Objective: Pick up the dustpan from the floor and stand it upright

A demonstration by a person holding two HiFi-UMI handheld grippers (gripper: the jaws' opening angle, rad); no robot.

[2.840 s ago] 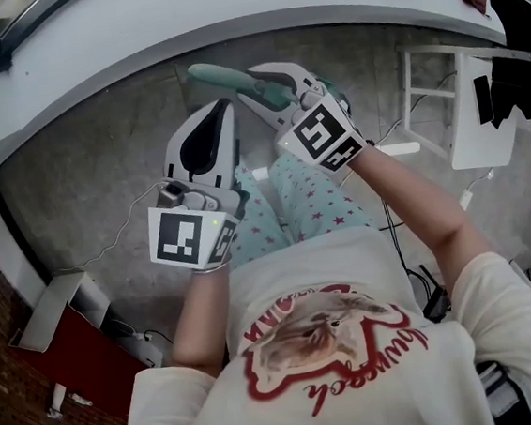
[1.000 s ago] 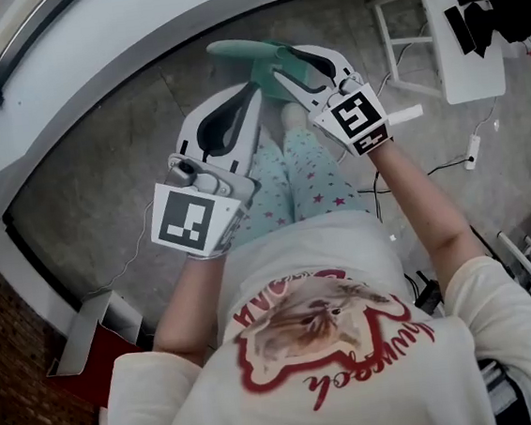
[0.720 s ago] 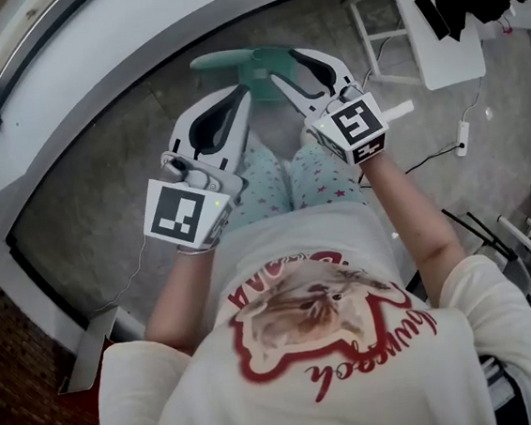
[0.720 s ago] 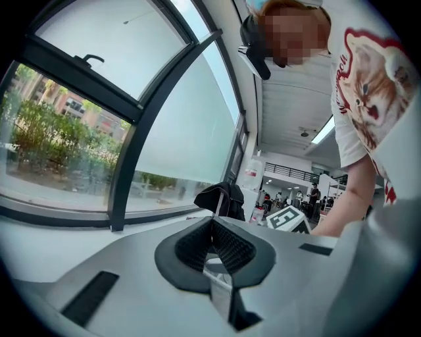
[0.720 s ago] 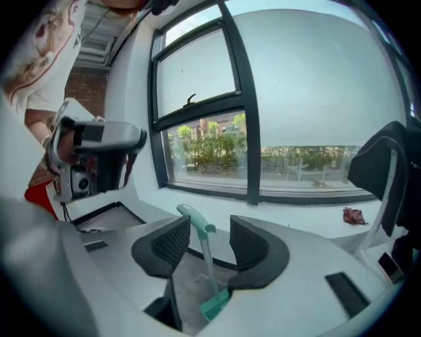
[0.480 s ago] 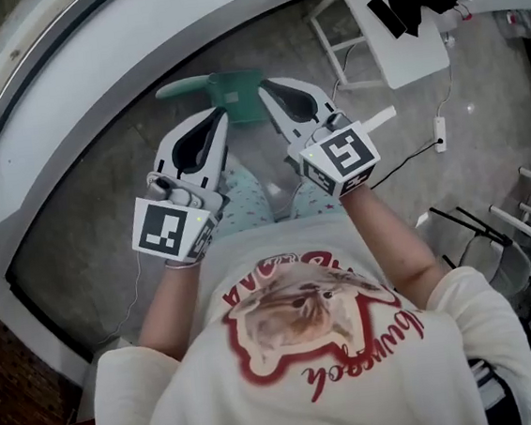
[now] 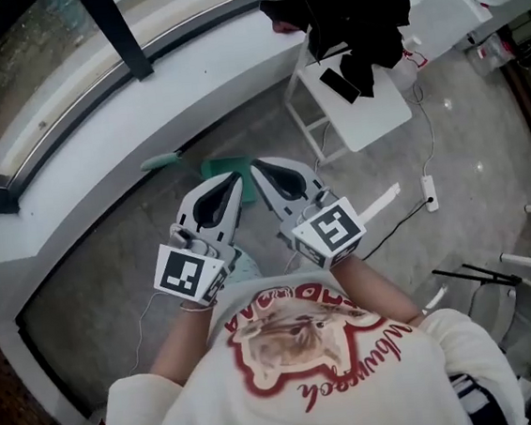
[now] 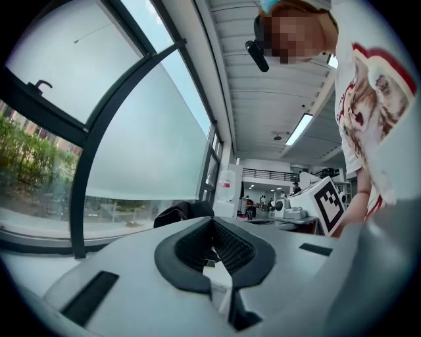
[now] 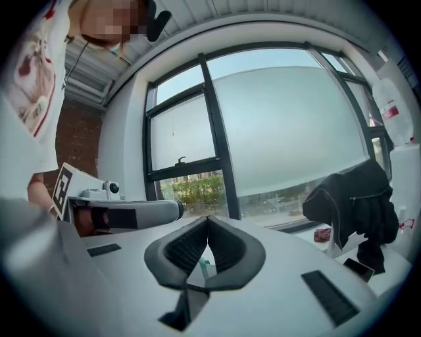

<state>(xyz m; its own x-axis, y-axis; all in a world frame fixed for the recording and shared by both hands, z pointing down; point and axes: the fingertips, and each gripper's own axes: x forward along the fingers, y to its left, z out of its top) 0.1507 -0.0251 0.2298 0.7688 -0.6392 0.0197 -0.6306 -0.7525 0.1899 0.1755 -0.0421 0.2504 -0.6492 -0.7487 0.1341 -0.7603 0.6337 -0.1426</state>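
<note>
Dustpan: the teal dustpan [image 7: 215, 167] is on the floor [image 7: 110, 261], right at the foot of the white window ledge [image 7: 101, 177]. Its handle points to the left along the ledge. My grippers partly hide the pan, so I cannot tell if it stands or leans.
Left gripper: I hold the left gripper [image 7: 234, 177] on the near side of the ledge, apart from the dustpan. Its jaws are clenched tip to tip and nothing is between them.
Right gripper: the right gripper [image 7: 256, 166] is just beside the left one, at the same side of the ledge. Its jaws have just been closing. Now they are pressed together and they grasp nothing.
Counter: a small white counter [image 7: 367, 102] stands against the ledge, to the right of the dustpan.
Cloth: a black cloth [image 7: 358, 18] lies over the far edge of the counter and reaches onto the ledge.
</note>
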